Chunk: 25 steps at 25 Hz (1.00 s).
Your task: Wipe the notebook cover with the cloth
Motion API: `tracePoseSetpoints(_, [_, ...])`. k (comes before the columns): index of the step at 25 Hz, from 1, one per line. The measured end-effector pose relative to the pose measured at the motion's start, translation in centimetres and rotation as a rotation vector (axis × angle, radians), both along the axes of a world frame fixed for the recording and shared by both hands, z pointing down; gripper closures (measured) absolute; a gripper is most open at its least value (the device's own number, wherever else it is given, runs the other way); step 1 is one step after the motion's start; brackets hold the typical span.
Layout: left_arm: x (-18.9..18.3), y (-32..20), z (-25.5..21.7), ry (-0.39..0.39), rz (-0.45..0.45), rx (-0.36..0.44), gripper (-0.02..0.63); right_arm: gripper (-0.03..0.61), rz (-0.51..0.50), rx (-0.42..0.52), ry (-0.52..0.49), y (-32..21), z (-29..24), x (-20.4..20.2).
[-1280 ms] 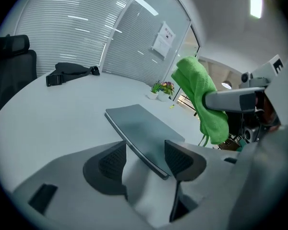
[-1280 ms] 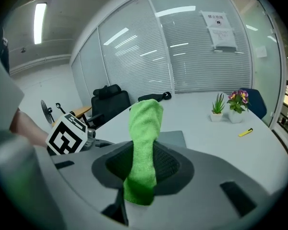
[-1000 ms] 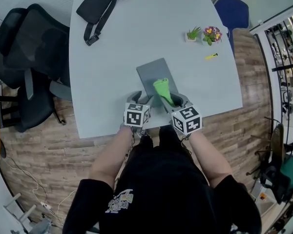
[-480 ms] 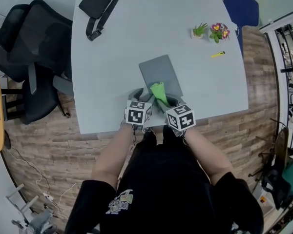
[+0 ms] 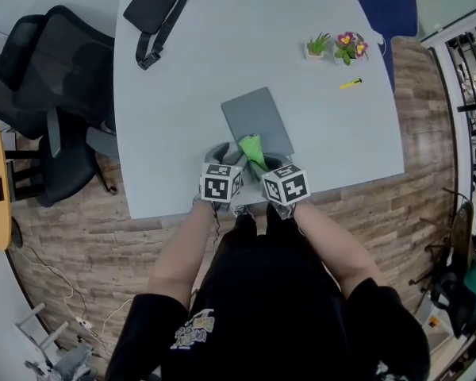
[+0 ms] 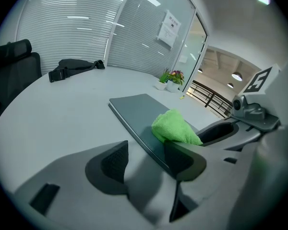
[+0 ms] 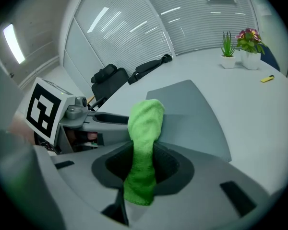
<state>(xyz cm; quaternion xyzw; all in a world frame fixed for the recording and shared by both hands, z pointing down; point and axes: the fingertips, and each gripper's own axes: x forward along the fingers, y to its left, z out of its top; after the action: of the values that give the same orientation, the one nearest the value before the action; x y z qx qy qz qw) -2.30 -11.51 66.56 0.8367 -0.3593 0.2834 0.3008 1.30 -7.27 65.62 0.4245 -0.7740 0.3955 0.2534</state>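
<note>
Left claw (image 6: 149,155) waited with jaws apart at notebook (image 5: 256,117) near edge, clamping nothing. Cloth (image 5: 251,148) had dragged back down the cover toward the person, pinched tight in right claw (image 7: 143,164); pull stroke likely ending.

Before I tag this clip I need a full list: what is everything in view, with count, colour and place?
Table: one, light grey, centre.
Notebook: one, grey, near the table's near edge.
Cloth: one, green, on the notebook's near end.
Bag: one, black, table's far left corner.
Potted plants: two, one green, one with pink flowers, table's far right.
Small yellow item: one, just nearer than the plants; too small to name.
Office chairs: two by the look, black, left of the table.
Blue chair: one, far right.
Left tool: jaws apart, at the notebook's near end.
Right tool: shut on the cloth.
</note>
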Motion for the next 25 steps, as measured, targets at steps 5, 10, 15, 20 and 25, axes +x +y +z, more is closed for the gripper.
tracePoseSetpoints(5, [0.0,0.1,0.0,0.001,-0.001,-0.002,0.376,0.466,-0.01,-0.012,0.018,0.0,0.0,0.0])
tracePoseSetpoints(10, [0.0,0.0,-0.1,0.003,0.0,-0.005,0.376,0.468,-0.019,-0.016,0.023,0.0,0.0,0.1])
tracePoseSetpoints(15, [0.1,0.0,-0.1,0.004,-0.001,-0.006,0.376,0.468,-0.029,-0.014,0.027,0.0,0.0,0.2])
tracePoseSetpoints(20, [0.1,0.0,-0.1,0.017,-0.002,-0.018,0.376,0.468,-0.024,-0.017,0.035,-0.3,0.0,0.7])
tracePoseSetpoints(25, [0.1,-0.1,-0.1,0.018,-0.002,-0.018,0.376,0.468,-0.012,-0.024,0.03,-0.5,0.0,1.4])
